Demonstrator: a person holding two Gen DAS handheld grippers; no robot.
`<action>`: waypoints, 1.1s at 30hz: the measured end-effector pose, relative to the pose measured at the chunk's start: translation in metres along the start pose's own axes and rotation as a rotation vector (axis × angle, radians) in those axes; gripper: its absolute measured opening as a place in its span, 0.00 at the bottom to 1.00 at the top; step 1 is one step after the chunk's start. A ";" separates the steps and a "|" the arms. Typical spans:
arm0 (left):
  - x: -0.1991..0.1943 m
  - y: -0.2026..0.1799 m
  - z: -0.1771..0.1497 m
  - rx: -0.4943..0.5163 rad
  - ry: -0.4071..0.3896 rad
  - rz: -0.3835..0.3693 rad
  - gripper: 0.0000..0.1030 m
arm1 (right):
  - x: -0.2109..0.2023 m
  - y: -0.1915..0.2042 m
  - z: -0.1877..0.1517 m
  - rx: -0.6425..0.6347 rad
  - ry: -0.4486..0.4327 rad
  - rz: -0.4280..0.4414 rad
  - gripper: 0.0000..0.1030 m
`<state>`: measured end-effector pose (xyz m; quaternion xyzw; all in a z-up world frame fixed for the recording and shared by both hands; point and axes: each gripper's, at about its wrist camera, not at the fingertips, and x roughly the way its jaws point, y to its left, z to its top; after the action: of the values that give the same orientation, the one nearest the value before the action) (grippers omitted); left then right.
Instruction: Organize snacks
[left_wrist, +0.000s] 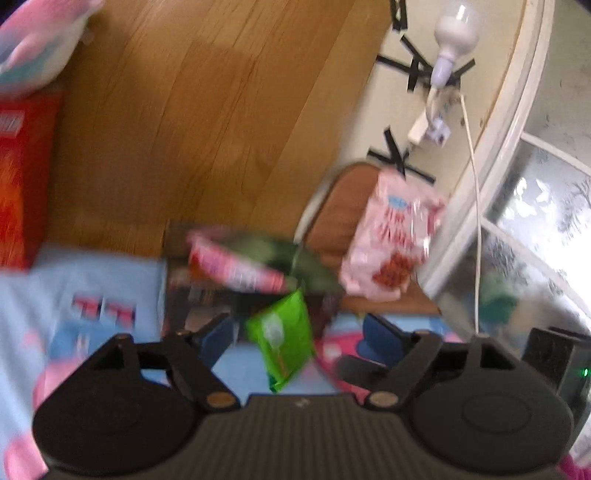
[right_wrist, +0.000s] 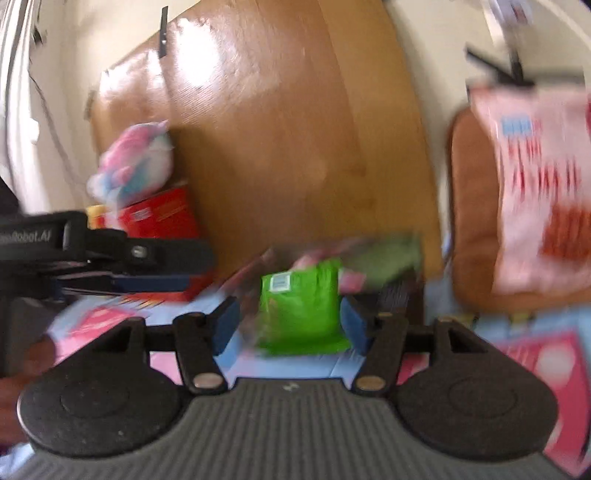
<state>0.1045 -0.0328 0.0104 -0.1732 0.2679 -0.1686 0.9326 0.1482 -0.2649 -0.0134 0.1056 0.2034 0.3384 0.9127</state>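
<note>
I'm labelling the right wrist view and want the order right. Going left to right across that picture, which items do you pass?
Pink-and-blue pastel bag → red cardboard box → bright green snack packet between the right tongs → pale pink snack bag with red print.

A green packet (left_wrist: 283, 338) (blurred) sits between the left gripper's (left_wrist: 301, 341) spread blue fingers (left_wrist: 216, 341).

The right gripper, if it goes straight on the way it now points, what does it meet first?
Most likely the green packet, which sits between the open fingers of the right gripper. Blur hides whether the pads touch it. Past it lie more snack packets.
</note>
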 end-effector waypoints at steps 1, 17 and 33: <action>-0.002 0.004 -0.013 -0.021 0.030 -0.011 0.79 | -0.010 -0.002 -0.011 0.024 0.031 0.037 0.61; 0.012 0.027 -0.039 -0.171 0.127 0.041 0.79 | -0.025 0.019 -0.046 -0.130 0.134 0.012 0.63; 0.065 0.028 0.002 -0.196 0.143 -0.052 0.22 | 0.060 -0.003 -0.019 -0.300 0.254 -0.011 0.55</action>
<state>0.1640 -0.0344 -0.0283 -0.2582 0.3442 -0.1776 0.8850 0.1827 -0.2267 -0.0489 -0.0761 0.2647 0.3707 0.8870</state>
